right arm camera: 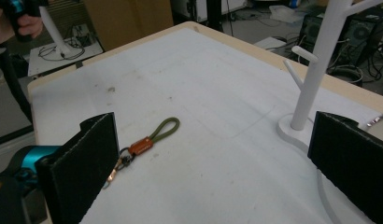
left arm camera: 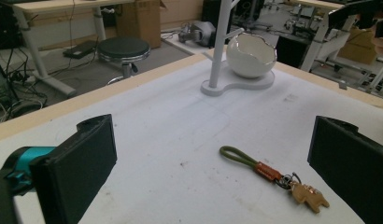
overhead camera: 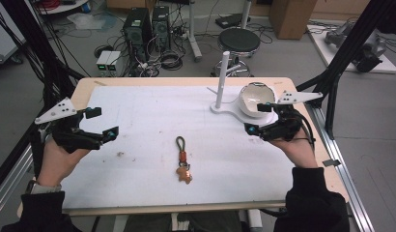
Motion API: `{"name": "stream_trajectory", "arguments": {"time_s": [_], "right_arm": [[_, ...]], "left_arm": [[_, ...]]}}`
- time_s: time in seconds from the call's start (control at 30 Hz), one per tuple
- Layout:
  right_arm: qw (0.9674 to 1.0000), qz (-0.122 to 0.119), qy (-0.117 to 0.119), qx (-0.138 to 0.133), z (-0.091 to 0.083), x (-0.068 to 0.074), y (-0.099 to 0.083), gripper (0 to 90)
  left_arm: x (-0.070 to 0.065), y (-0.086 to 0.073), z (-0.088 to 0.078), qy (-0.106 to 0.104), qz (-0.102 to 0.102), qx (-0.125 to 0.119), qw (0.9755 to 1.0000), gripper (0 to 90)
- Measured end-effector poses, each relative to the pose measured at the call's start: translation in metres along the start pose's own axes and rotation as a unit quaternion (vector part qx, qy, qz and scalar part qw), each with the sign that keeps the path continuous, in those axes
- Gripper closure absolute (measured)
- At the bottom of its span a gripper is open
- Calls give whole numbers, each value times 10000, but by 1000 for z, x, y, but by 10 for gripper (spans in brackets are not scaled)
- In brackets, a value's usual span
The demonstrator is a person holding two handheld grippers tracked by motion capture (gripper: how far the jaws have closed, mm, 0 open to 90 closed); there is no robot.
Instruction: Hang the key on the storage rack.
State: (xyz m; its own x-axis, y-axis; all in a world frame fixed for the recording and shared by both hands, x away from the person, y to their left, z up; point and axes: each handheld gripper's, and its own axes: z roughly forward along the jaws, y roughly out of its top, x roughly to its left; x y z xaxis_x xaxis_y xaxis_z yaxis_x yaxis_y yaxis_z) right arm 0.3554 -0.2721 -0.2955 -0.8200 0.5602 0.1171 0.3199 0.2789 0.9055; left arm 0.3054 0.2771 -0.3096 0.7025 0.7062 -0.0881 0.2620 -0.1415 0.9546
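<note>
Keychain [overhead camera: 182,160] lying flat near the middle of the white table [overhead camera: 138,111], between two raised grippers.

It has an olive-green cord loop at one end, an orange-brown sleeve in the middle, a small metal clasp, and a flat tan charm shaped like a little figure at the other end. In the high view its long axis runs nearly straight toward and away from the person, with the loop pointing to the far edge and the charm toward the person. The left gripper [overhead camera: 103,122] hovers well to its left with jaws spread wide and nothing between them. The right gripper [overhead camera: 258,119] hangs well to its right, just beside the white bowl [overhead camera: 256,99] on the peg stand [overhead camera: 224,79], its jaws likewise wide and empty.
</note>
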Motion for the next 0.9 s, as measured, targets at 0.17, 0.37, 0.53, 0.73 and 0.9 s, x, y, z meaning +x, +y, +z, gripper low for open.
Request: {"name": "stream_trajectory", "arguments": {"time_s": [0.17,0.37,0.53,0.73,0.9], "right_arm": [[9992,280,-264,-55,28,-1,8,14],[9995,305,-65,15,61,3,15,14],[9988,268,236,329,96,10,22,15],[9982,191,351,448,122,15,28,14],[9969,2,117,773,143,21,23,15]], "left_arm": [[6,-2,1,31,-120,26,9999,17],[7,-2,8,14,-162,80,9998,17],[8,0,17,-99,-175,120,9997,17],[7,1,23,-110,-138,196,9997,17],[5,0,23,-86,-157,186,9997,17]]}}
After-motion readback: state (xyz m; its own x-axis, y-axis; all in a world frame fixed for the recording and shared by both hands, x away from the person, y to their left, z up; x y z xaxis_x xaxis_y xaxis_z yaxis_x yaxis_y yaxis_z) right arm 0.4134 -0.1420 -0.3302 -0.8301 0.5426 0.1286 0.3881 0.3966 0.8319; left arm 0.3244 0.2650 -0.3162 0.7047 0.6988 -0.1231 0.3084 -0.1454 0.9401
